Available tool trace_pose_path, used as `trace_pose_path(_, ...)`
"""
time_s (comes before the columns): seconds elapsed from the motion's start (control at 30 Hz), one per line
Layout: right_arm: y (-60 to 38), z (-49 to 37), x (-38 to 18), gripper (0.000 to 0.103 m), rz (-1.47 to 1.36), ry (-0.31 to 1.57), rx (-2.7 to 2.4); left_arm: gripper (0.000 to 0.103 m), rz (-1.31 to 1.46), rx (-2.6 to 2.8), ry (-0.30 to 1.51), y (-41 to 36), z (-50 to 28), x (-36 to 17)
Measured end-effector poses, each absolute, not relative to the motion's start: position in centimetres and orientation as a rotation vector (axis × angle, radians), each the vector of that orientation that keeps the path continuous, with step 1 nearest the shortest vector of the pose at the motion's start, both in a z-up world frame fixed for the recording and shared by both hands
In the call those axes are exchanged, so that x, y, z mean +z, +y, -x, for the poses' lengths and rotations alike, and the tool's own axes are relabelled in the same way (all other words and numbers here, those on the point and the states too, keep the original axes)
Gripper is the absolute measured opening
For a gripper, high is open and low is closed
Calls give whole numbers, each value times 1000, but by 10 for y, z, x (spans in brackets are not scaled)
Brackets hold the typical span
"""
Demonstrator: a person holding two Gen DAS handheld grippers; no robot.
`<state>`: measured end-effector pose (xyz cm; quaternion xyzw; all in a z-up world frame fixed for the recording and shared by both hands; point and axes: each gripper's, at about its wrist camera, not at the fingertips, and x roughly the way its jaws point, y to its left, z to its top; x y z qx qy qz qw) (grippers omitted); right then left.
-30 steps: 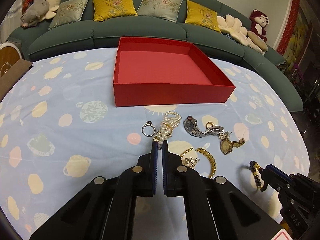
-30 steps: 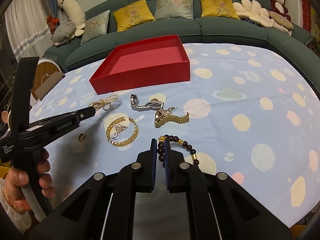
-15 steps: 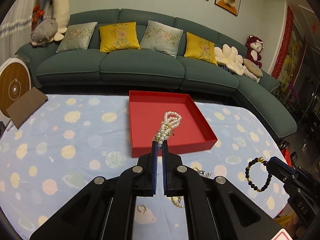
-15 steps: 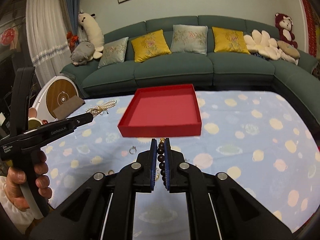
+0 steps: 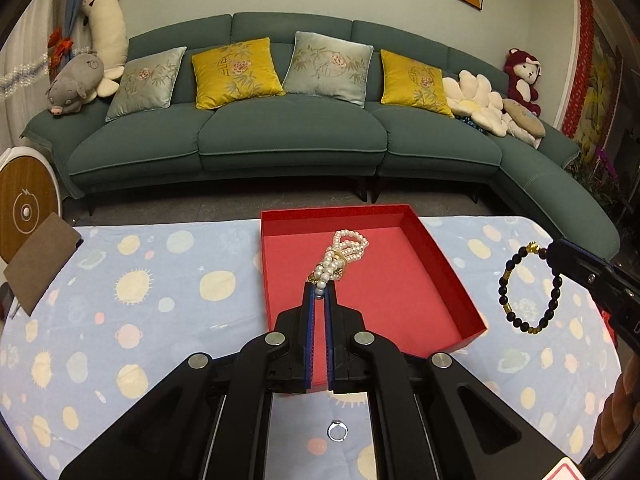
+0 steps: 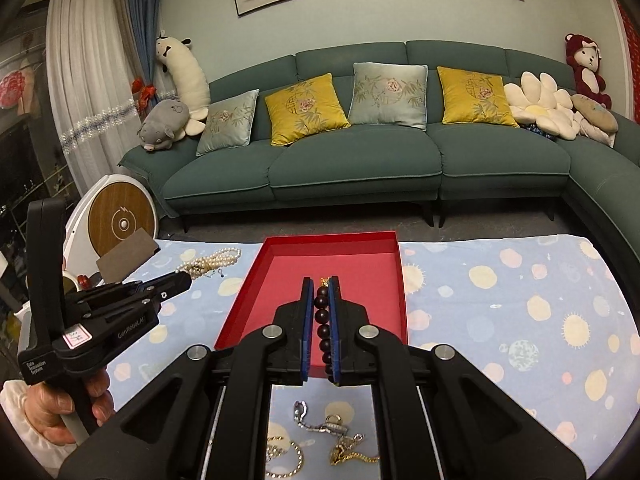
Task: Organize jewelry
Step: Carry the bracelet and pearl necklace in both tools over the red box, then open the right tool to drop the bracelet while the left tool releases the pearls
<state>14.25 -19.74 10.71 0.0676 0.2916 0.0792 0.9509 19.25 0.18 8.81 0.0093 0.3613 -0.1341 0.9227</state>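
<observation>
Ahead of the left tool (image 5: 319, 294), nearly closed on one end of the pearls (image 5: 340, 258), the strand is hanging over the red box (image 5: 440, 264). The right tool (image 6: 320, 286) is pinching the bead bracelet (image 6: 322, 320) between almost shut pads, also over the box. Both grips are small, so a bead may be slipping out early. The bracelet, releasing near the box wall, could be falling onto the bench (image 5: 160, 280).

Red box (image 5: 440, 264) lies open-topped, only its low walls rimming the bare floor inside
</observation>
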Motion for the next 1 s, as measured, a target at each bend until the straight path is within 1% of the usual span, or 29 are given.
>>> trace_pose_path(0.17,-199,-188,80,6,-149,631,136,3,-52,-236,790,-5,-224,58)
trace_pose_path(0.37,-198,-215,49,8,-182,683,120,4,-39,-218,836,-1,-241,32)
trace_pose_path(0.47,-198,-218,39,13,-180,691,109,10,-34,-210,826,2,-243,29)
trace_pose_path(0.5,-198,-219,36,15,-175,694,104,15,-30,-208,827,3,-243,29)
trace_pose_path(0.53,-199,-218,35,21,-175,691,100,23,-25,-203,826,5,-243,29)
trace_pose_path(0.57,-201,-217,35,24,-178,688,95,27,-21,-194,821,6,-243,30)
trace_pose_path(0.6,-201,-218,34,31,-181,685,89,35,-17,-186,815,7,-242,32)
trace_pose_path(0.63,-204,-216,36,34,-184,678,83,40,-14,-179,808,9,-241,34)
trace_pose_path(0.73,-208,-209,44,35,-181,646,74,44,-7,-172,779,12,-234,45)
trace_pose_path(0.9,-219,-187,60,35,-174,600,77,46,-24,-167,717,17,-210,69)
trace_pose_path(1.0,-226,-165,66,35,-174,587,88,48,-15,-175,696,24,-192,78)
